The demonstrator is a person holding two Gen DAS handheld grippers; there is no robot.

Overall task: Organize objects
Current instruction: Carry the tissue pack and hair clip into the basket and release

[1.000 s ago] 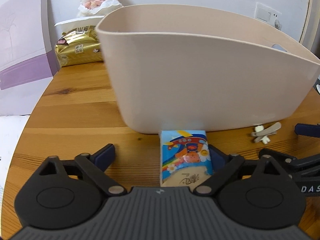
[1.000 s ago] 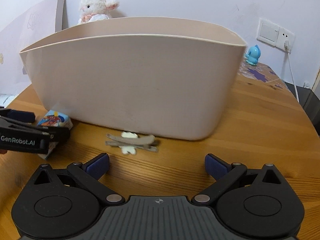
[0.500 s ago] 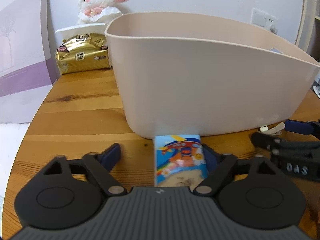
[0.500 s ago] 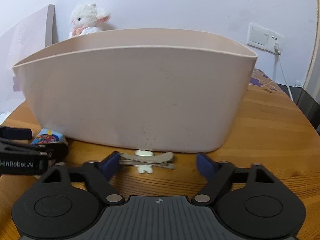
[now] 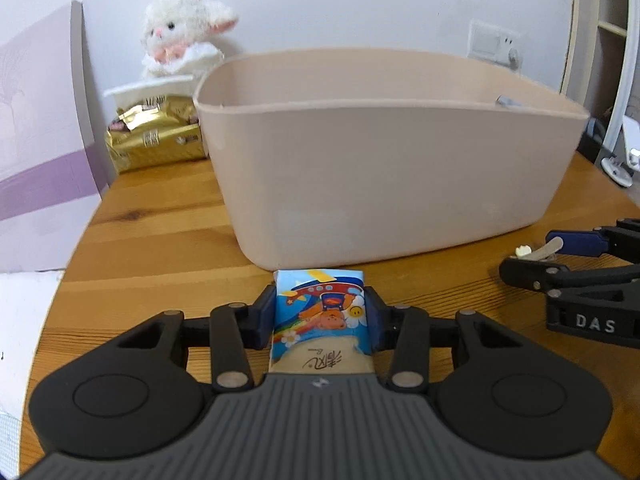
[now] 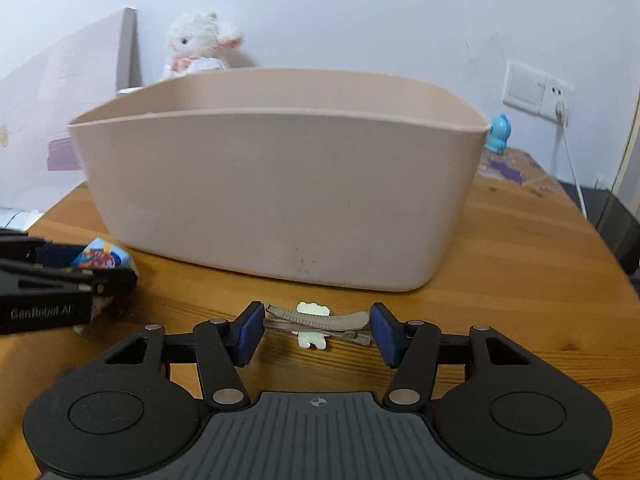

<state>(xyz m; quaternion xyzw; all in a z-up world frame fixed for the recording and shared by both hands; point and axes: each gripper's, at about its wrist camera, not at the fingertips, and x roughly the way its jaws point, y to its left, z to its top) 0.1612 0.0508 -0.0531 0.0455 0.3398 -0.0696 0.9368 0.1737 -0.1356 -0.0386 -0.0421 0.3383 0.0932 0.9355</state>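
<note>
1. Progress: early, by the look of it. Nothing shows above the rim of the beige bin [image 5: 384, 168]; its floor is hidden in both views, so can't say what's inside. Two items are outside it on the table [image 6: 520, 264].
2. Left hand-held gripper [image 5: 320, 316]: pads pressed against both sides of the tissue pack [image 5: 320, 312], so it's clamped. Pack sits low, just in front of the bin's near wall; can't tell if it's touching the table or lifted off.
3. Right hand-held gripper [image 6: 314, 332]: jaws part-closed, straddling the hair clip [image 6: 320, 318]. Pads are just beside the clip's ends, maybe touching; no firm squeeze visible. Clip lies flat on the table, near the bin's front wall.
4. Left to do (my guess): lift the pack over the rim and drop it in, then close on the clip and do the same.
5. Orientation: pack's long axis runs along the left fingers, toward the bin; printed art reads upside down from the left wrist cam. Clip's long axis runs crosswise, pad to pad, roughly parallel w/ the bin wall, white charm in the middle.
6. Background, not in play: plush lamb [image 5: 180, 36], gold packet [image 5: 156, 140].
</note>
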